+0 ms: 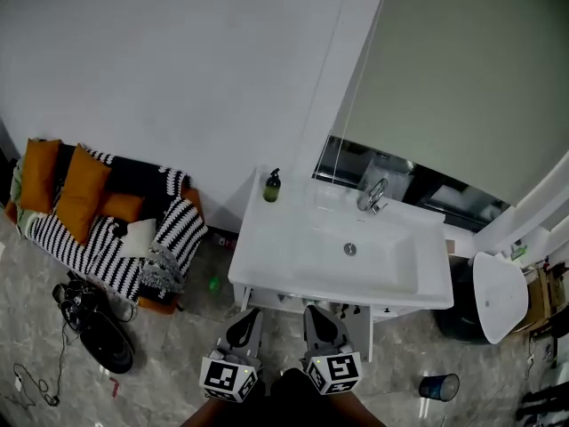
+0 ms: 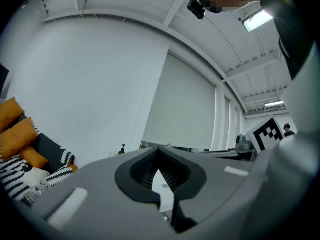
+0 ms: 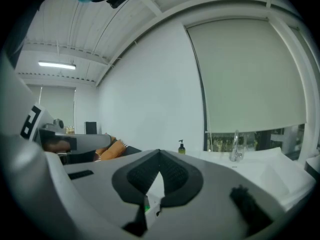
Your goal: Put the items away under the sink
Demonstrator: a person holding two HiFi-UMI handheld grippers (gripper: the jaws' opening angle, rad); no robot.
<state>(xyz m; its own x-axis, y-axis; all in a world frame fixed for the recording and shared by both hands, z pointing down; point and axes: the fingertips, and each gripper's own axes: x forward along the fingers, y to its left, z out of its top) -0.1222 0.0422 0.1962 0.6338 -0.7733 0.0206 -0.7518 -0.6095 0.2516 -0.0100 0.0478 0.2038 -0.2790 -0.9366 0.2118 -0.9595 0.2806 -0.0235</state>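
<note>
Head view: the space under the sink (image 1: 347, 256) was mostly hidden by the basin's overhang. Only a dark strip with small, unidentifiable shapes showed below its front edge. The hands behind the left gripper (image 1: 245, 315) and right gripper (image 1: 317, 310) were cut off by the bottom edge. The blue object (image 1: 439, 386) on the floor was too small to identify.

Left gripper view: the soap bottle (image 2: 121, 149) was a mere speck, and the gripper's own body hid the basin.
</note>
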